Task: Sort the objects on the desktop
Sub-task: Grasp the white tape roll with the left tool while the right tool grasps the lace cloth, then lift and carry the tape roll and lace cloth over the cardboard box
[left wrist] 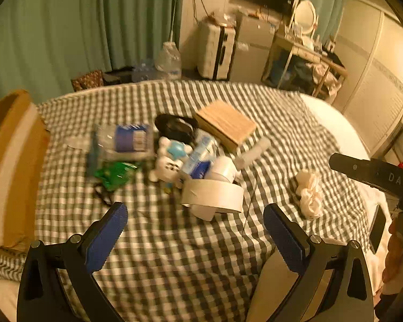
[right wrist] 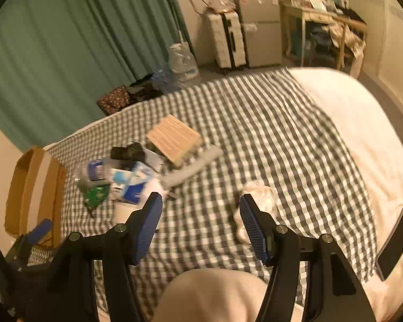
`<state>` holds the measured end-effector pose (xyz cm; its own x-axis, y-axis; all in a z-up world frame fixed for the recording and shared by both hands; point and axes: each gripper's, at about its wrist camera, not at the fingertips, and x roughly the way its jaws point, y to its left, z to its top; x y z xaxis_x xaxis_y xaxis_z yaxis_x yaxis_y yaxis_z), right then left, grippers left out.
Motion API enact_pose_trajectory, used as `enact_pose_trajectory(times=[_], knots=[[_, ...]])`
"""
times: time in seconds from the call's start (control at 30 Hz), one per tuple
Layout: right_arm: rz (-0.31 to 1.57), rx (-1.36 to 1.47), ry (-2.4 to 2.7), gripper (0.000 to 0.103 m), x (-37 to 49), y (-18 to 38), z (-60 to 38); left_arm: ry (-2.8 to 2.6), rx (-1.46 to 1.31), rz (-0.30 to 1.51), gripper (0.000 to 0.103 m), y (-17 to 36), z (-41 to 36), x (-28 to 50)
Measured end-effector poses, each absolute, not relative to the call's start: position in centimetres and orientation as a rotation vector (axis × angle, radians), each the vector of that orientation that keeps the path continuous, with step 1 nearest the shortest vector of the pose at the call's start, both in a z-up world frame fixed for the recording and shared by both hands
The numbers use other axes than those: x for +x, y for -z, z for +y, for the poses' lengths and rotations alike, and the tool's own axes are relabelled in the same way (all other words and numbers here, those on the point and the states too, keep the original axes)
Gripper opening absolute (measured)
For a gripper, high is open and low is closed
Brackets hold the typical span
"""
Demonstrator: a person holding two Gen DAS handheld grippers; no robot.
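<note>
Both grippers, left (left wrist: 194,218) and right (right wrist: 200,208), gape empty over bare checked cloth (left wrist: 174,255); the blurred clutter (left wrist: 169,155) sits mid-frame, the box (left wrist: 10,166) probably at the left edge.

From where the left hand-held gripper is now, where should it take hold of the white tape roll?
Grip the white tape roll across its band wall at the near rim, one finger inside the open hollow and one outside, coming from above. It lies at the pile's near edge, hollow exposed, and looks too wide to span.
</note>
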<state>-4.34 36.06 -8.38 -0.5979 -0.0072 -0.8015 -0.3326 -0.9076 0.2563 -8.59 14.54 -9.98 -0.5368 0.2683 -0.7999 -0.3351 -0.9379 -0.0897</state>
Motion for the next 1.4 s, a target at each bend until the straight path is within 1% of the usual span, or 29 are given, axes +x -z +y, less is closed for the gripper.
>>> enact_pose_trajectory(times=[0.2,0.27,0.33,0.43,0.57,0.6,0.63,0.67,0.7,0.73,0.77,0.8,0.83,0.87,0.93,1.0,1.17,1.4], knots=[[0.643,-1.394,-2.483,0.060,-5.7,13.2,38.8,-2.433,-1.357,0.099,0.103,13.7,17.1,-10.9],[0.646,-1.422,-2.435,0.064,-6.1,14.6,39.2,-2.417,-1.370,0.106,0.103,14.8,18.0,-11.6],[0.629,-1.468,-2.378,0.065,-6.5,16.1,39.6,-2.396,-1.389,0.114,0.103,15.8,18.5,-12.1],[0.701,-1.526,-2.355,0.065,-6.8,17.7,40.2,-2.372,-1.432,0.126,0.103,17.7,19.2,-13.0],[0.743,-1.583,-2.319,0.065,-7.1,19.1,40.6,-2.353,-1.445,0.115,0.103,19.0,19.1,-13.7],[0.739,-1.593,-2.318,0.064,-7.1,19.2,40.4,-2.349,-1.451,0.115,0.103,19.1,19.1,-13.8],[0.728,-1.599,-2.318,0.054,-7.1,19.4,40.2,-2.345,-1.466,0.107,0.103,19.3,18.9,-13.9],[0.714,-1.604,-2.315,0.049,-7.1,19.5,40.1,-2.343,-1.470,0.099,0.103,19.4,18.7,-14.0],[0.706,-1.611,-2.312,0.041,-7.2,19.6,39.9,-2.341,-1.470,0.098,0.101,19.5,18.5,-13.9],[0.705,-1.618,-2.313,0.037,-7.2,19.6,39.8,-2.346,-1.469,0.112,0.097,19.5,18.5,-13.9],[0.705,-1.621,-2.315,0.034,-7.2,19.6,39.7,-2.352,-1.464,0.143,0.085,19.5,18.4,-13.9],[0.704,-1.620,-2.317,0.028,-7.2,19.6,39.6,-2.349,-1.459,0.168,0.085,19.4,18.5,-13.9],[0.700,-1.616,-2.317,0.026,-7.1,19.5,39.6,-2.343,-1.458,0.184,0.085,19.3,18.4,-13.7],[0.699,-1.607,-2.322,0.025,-6.9,19.4,39.6,-2.343,-1.456,0.193,0.085,19.2,18.6,-13.7],[0.696,-1.591,-2.327,0.021,-6.7,19.0,39.7,-2.346,-1.444,0.207,0.085,18.8,18.4,-13.4],[0.689,-1.578,-2.335,0.020,-6.6,18.7,39.8,-2.353,-1.425,0.213,0.085,18.0,18.1,-13.0],[0.624,-1.528,-2.374,0.019,-6.0,16.8,39.2,-2.386,-1.366,0.243,0.085,15.1,17.3,-11.7],[0.573,-1.466,-2.451,0.017,-5.3,13.0,37.4,-2.431,-1.258,0.194,0.085,10.3,15.3,-9.8]])
